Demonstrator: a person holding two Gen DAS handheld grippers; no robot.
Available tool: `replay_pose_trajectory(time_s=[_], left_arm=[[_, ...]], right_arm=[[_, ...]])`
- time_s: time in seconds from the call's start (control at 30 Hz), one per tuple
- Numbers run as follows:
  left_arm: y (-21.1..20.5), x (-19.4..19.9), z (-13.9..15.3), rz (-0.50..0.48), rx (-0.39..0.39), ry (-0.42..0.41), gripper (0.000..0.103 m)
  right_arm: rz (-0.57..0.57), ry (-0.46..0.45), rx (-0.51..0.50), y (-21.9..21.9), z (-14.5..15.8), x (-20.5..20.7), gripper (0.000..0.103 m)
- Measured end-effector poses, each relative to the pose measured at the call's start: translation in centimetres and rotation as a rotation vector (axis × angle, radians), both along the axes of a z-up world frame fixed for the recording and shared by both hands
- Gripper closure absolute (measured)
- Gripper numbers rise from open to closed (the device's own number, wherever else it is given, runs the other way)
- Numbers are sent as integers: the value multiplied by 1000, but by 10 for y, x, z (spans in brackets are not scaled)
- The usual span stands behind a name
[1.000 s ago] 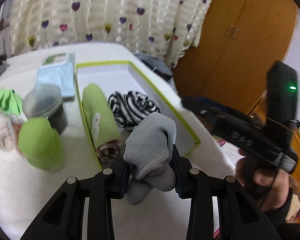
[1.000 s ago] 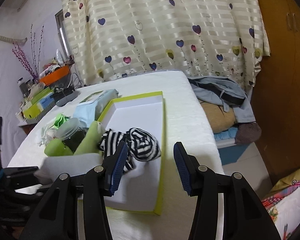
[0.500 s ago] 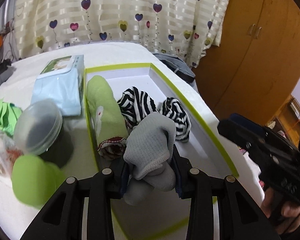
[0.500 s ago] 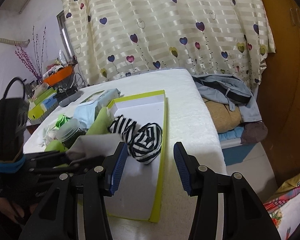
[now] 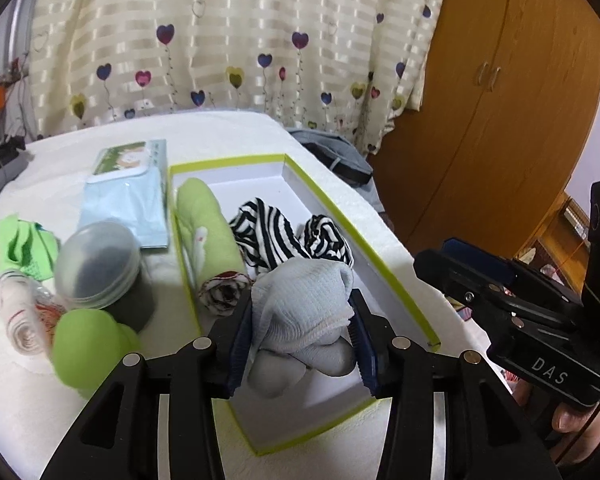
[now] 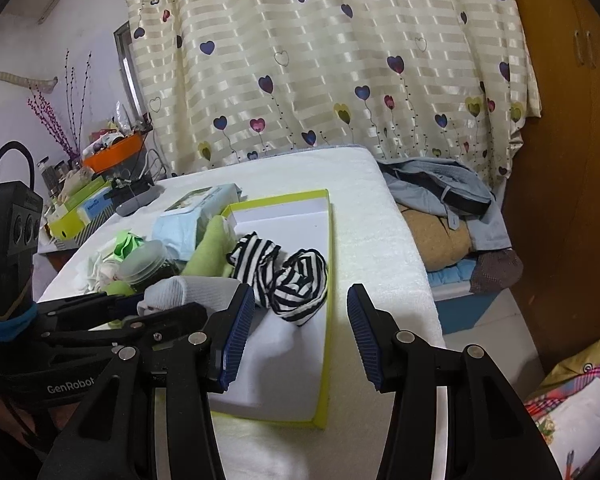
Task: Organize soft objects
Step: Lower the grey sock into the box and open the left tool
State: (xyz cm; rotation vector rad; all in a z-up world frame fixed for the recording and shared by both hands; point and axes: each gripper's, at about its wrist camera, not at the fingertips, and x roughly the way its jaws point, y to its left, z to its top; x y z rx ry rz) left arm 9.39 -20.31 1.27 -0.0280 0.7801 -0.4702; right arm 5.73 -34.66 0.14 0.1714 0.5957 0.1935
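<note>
My left gripper (image 5: 300, 340) is shut on a grey sock bundle (image 5: 300, 312) and holds it over the near end of a white box with a lime-green rim (image 5: 384, 264). In the box lie a green rolled cloth (image 5: 208, 232) and two black-and-white striped rolls (image 5: 268, 232). My right gripper (image 6: 300, 332) is open and empty, above the box's right rim (image 6: 327, 280); the grey sock bundle (image 6: 180, 294) and left gripper show at its left. The striped rolls (image 6: 296, 280) lie ahead of it.
On the white towel-covered table (image 5: 100, 140) left of the box stand a lidded jar (image 5: 96, 264), a green rounded object (image 5: 88, 348), a wipes pack (image 5: 128, 192) and small cloths (image 5: 20, 248). Clothes pile (image 6: 440, 208) and wardrobe (image 5: 500, 100) lie to the right.
My left gripper has carried the grey sock from beside the box's near corner to over the box's near end. The right gripper stays open and has shifted a little.
</note>
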Motion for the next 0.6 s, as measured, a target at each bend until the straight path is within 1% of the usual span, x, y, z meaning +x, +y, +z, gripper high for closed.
replay_pose_trajectory(time_s=[0.27, 0.6], left_arm=[[18, -17, 14, 11, -38, -34, 59], [42, -34, 21, 15, -72, -56, 59]], right_arm=[[5, -14, -23, 16, 10, -15, 53], [31, -42, -43, 39, 21, -26, 52]])
